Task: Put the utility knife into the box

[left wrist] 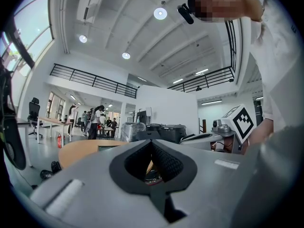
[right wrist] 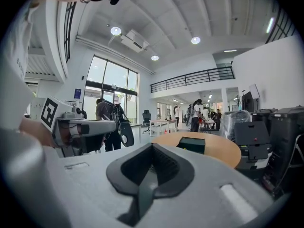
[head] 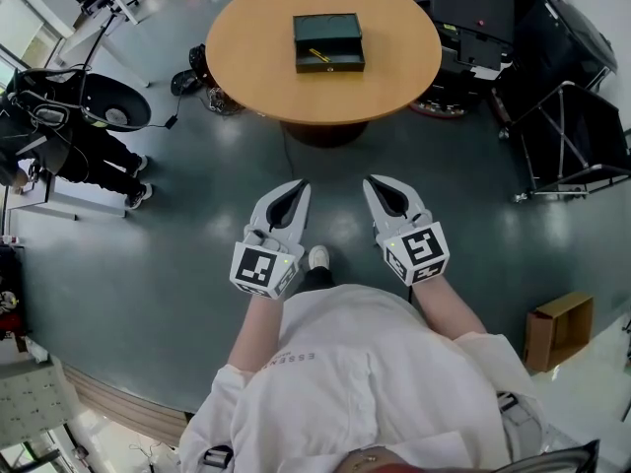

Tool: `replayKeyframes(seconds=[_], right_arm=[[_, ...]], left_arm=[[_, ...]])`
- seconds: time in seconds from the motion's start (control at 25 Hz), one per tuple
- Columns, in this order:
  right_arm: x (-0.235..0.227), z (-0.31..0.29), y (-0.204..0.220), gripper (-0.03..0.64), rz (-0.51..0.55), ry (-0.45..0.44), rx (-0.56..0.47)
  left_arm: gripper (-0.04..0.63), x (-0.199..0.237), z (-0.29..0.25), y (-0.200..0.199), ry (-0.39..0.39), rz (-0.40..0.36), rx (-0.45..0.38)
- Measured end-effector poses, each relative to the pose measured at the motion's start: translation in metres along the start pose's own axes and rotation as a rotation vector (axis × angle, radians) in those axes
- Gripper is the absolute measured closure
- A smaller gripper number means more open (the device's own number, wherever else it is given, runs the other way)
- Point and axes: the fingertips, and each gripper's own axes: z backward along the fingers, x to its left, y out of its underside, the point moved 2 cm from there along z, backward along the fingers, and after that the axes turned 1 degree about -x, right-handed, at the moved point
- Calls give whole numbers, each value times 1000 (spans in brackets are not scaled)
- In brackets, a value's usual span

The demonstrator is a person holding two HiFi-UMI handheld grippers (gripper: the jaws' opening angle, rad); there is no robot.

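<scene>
A dark box stands open on the round wooden table far ahead of me. A small yellow thing, seemingly the utility knife, lies inside it. Both grippers hang over the grey floor close to my body, well short of the table. My left gripper and right gripper point toward the table side by side, jaws closed with nothing between them. From the right gripper view the box shows on the table. The left gripper view catches the table edge.
A person in dark clothes stands at the left beside a black dish-shaped object. Black equipment cases and a folding rack crowd the right of the table. A cardboard box sits on the floor at the right.
</scene>
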Motion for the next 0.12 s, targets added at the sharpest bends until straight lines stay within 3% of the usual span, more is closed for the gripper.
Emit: replayKeyframes(seconds=[0.12], right_arm=[[-4, 0, 0, 624, 0, 5, 1]], left_arm=[[588, -1, -2, 2, -2, 4, 0]])
